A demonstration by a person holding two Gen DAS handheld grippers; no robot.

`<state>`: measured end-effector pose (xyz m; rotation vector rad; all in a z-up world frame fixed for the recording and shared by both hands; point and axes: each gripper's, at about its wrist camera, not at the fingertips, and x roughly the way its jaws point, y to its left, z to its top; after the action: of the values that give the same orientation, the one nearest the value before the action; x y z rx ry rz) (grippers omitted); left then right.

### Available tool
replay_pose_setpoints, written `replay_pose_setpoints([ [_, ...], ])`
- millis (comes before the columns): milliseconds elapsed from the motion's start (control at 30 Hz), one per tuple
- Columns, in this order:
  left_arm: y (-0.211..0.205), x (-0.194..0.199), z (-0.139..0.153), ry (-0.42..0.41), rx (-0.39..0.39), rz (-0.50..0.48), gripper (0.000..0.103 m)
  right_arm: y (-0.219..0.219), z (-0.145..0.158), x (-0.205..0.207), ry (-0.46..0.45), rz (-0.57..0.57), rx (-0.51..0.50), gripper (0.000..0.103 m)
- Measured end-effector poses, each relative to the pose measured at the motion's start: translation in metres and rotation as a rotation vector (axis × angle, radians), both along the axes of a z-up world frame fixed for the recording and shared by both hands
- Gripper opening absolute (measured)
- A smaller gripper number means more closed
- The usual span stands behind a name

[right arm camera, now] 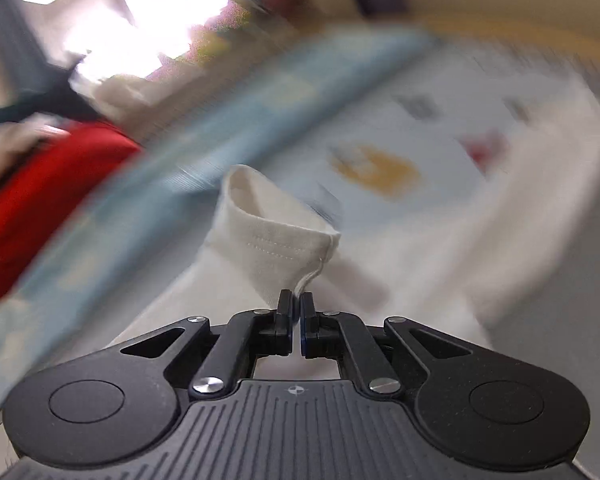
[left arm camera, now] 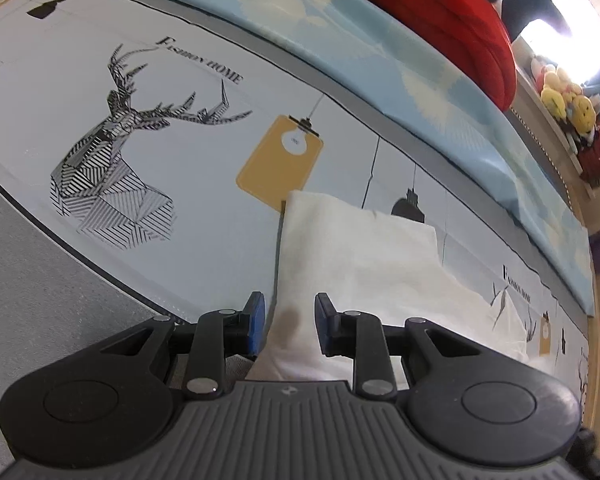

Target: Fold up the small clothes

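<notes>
White garment (left arm camera: 360, 256) lies on a bedsheet (left arm camera: 180, 60) printed "FASHION HOME"; right gripper (right arm camera: 297, 312) pinches its hem, left gripper (left arm camera: 290, 320) stands narrowly open astride it.

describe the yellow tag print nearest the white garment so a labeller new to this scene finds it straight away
Start from the pale printed bed sheet and its big striped deer head. To the right of the deer, just past the far corner of the white garment, is the yellow tag print. It is a tilted rounded rectangle with a white hole near its top, hanging from a thin drawn line, far bigger than the other yellow tags.
</notes>
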<state>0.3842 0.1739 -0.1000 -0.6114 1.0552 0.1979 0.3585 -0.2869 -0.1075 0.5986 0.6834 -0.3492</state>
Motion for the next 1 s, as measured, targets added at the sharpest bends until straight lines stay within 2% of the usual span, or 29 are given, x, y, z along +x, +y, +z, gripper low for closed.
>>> replay_pose_setpoints([
  [67, -0.003, 0.0, -0.003, 0.008, 0.001, -0.007, 0.029, -0.02, -0.023, -0.001, 0.096, -0.023, 0.112, 0.002],
  [133, -0.008, 0.002, -0.005, 0.014, 0.003, -0.022, 0.033, -0.03, -0.033, -0.002, 0.132, -0.038, 0.154, 0.003],
  [267, -0.019, 0.004, -0.01, 0.026, 0.019, -0.075, 0.039, -0.039, -0.028, -0.004, 0.116, -0.066, 0.162, 0.003],
  [333, -0.024, 0.004, -0.016, 0.043, 0.028, -0.103, 0.046, -0.047, -0.026, -0.006, 0.101, -0.071, 0.173, 0.003],
  [467, -0.027, 0.001, -0.02, 0.072, 0.059, -0.132, 0.046, -0.054, -0.03, 0.0, 0.112, -0.074, 0.229, 0.003],
  [600, -0.031, -0.002, -0.01, 0.024, -0.012, -0.157, 0.047, -0.058, -0.032, -0.003, 0.132, -0.092, 0.291, 0.008],
  [633, -0.034, -0.002, -0.01, 0.022, -0.017, -0.169, 0.048, -0.058, -0.033, -0.002, 0.138, -0.087, 0.305, 0.013],
  [700, -0.042, -0.001, -0.014, 0.041, 0.018, -0.209, 0.048, -0.056, -0.035, 0.003, 0.141, -0.072, 0.313, 0.022],
  [733, -0.047, 0.0, -0.016, 0.051, 0.049, -0.241, 0.048, -0.056, -0.036, 0.005, 0.143, -0.068, 0.312, 0.023],
  [867, -0.062, 0.002, -0.024, 0.06, 0.133, -0.368, 0.052, -0.056, -0.041, 0.007, 0.154, -0.078, 0.337, 0.023],
  [1000, -0.074, 0.001, -0.037, 0.084, 0.198, -0.451, 0.053, -0.055, -0.04, 0.011, 0.146, -0.065, 0.341, 0.02],
])
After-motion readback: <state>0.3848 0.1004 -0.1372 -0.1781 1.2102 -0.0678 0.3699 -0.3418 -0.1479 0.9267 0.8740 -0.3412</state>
